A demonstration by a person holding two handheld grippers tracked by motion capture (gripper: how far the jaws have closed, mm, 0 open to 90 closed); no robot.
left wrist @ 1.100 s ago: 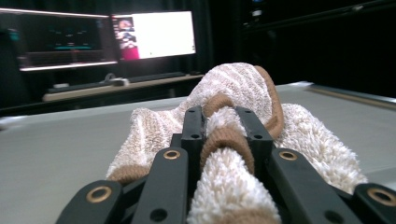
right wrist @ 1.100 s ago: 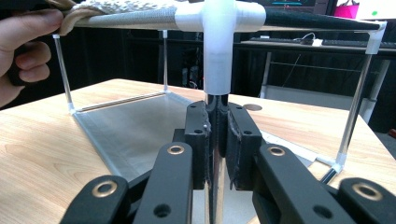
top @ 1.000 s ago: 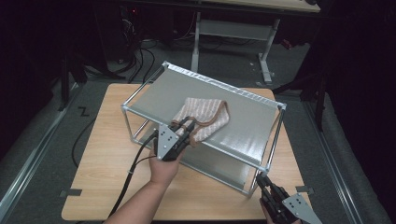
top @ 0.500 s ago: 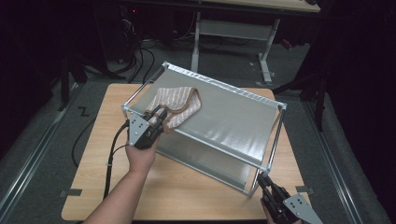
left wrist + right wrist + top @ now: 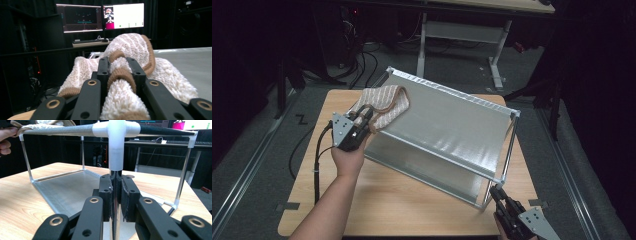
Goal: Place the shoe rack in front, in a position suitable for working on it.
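The right hand-held gripper (image 5: 501,196) sat at the near right corner of the wooden bench (image 5: 412,200), its jaws clamped on the thin metal corner post (image 5: 115,195) of a two-tier shelf rack with silvery mesh decks and white plastic joints (image 5: 452,125). In the right gripper view the post ran up between the pads into a white joint (image 5: 116,135) just above them, and the lower deck (image 5: 67,187) spread out beyond and to the left of the jaws.

Farther off, by the rack's left end, the left hand-held gripper (image 5: 366,116) was clamped on a beige and white striped terry towel with a brown border (image 5: 384,102). In the left gripper view a brown-edged fold of the towel (image 5: 122,75) was pinched between the jaws, and the rest of it bunched just ahead of them. The towel lay on the left corner of the rack's upper deck (image 5: 462,120), with part of it drooping over the edge toward the gripper. The deck stretched away to the right of that gripper.
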